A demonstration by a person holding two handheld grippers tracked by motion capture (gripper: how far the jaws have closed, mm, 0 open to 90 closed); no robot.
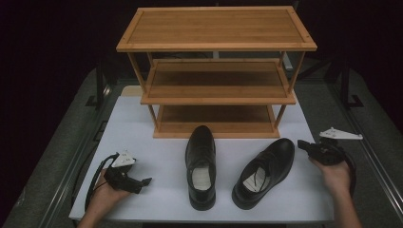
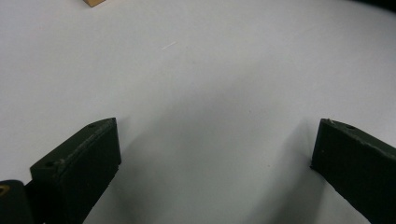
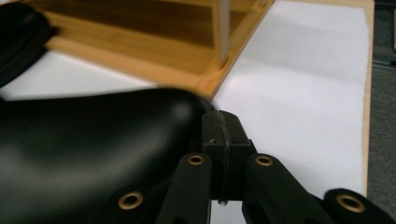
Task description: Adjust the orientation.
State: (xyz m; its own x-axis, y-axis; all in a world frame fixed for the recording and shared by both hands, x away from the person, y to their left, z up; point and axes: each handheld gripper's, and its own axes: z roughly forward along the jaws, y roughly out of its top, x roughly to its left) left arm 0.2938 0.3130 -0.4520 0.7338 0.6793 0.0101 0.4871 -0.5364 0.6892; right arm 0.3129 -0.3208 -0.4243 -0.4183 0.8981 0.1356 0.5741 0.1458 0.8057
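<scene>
High view: I log two glossy black leather lace-up shoes on the white table sheet (image 1: 142,118). The left shoe (image 1: 201,166) lies with its long axis straight, toe toward the three-tier bamboo rack (image 1: 216,71). The right shoe (image 1: 264,172) is angled, toe up-right, just beside my right gripper (image 1: 304,145). My left gripper (image 1: 142,182) rests well apart from both. The rack's bottom shelf stands right behind the toes.

Left gripper view: matte black jaws spread wide over bare, smooth sheet.

Right gripper view: jaws pressed together, nothing between them, tip beside the shiny, rounded right shoe (image 3: 93,140); rack corner (image 3: 219,74) beyond.
</scene>
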